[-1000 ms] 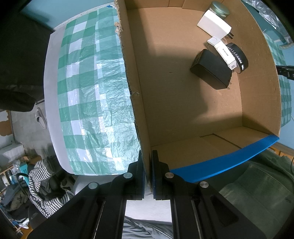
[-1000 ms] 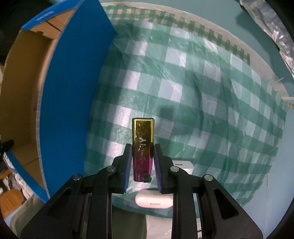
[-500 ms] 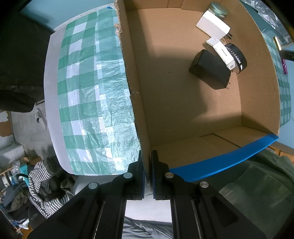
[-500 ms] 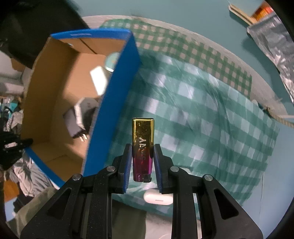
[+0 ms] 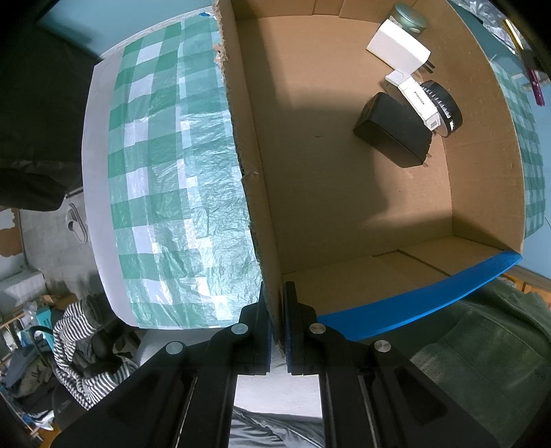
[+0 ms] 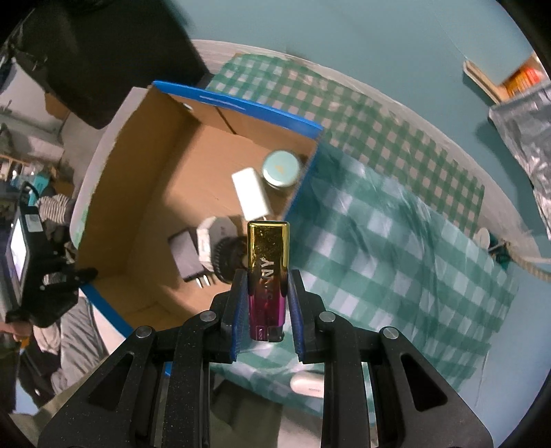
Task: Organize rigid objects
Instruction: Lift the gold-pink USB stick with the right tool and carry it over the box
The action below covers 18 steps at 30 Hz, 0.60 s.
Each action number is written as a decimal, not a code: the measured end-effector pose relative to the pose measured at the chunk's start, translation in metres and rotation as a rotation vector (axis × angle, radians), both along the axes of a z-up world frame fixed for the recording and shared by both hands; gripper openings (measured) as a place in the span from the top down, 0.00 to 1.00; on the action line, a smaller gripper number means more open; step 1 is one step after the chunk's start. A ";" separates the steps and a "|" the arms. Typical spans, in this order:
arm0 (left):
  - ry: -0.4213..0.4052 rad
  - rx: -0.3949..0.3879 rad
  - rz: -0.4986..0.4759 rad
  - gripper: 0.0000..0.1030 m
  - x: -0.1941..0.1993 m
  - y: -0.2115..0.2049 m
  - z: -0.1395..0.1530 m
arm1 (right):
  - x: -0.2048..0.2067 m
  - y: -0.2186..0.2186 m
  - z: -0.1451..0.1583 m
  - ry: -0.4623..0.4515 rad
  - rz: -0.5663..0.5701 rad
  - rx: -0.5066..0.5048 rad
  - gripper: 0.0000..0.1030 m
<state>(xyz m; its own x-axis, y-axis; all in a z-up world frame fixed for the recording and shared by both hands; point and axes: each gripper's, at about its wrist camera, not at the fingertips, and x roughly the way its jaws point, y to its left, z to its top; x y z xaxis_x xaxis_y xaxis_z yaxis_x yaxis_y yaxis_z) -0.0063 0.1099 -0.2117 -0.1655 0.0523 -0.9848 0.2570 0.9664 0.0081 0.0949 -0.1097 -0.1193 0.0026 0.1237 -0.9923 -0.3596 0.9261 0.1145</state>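
Note:
My right gripper (image 6: 266,293) is shut on a gold and magenta lighter (image 6: 268,268), held upright above the near right wall of an open cardboard box (image 6: 137,165). My left gripper (image 5: 277,303) is shut on the box's left wall (image 5: 255,193) near the front corner. Inside the box lie a black adapter (image 5: 392,129), a white charger (image 5: 397,48), a small white plug (image 5: 418,100), a black round lid (image 5: 446,108) and a teal tin (image 5: 408,15). The lighter also shows at the left wrist view's right edge (image 5: 535,89).
The box has blue outer walls (image 5: 413,299) and stands on a green checked tablecloth (image 6: 396,241). A white case (image 6: 306,386) lies on the cloth below my right gripper. Striped clothing (image 5: 79,344) lies on the floor off the table's edge.
My right gripper has risen and moved left with the lighter, from beside the box's blue wall to above the box. The left gripper has kept its hold on the wall.

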 end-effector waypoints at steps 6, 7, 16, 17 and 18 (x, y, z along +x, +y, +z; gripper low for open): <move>0.000 0.000 0.001 0.93 0.000 0.000 0.000 | 0.009 0.027 -0.009 0.018 0.063 -0.009 0.78; 0.000 0.000 0.001 0.93 0.000 0.000 0.000 | 0.010 0.031 -0.013 0.023 0.071 -0.010 0.78; 0.000 0.000 0.000 0.93 0.000 0.000 0.000 | 0.020 0.060 -0.049 0.068 0.166 -0.055 0.78; 0.001 -0.001 0.001 0.93 0.001 0.000 0.000 | 0.021 0.061 -0.054 0.073 0.173 -0.064 0.78; 0.001 -0.002 0.002 0.93 0.001 0.000 0.000 | 0.021 0.063 -0.058 0.077 0.178 -0.074 0.78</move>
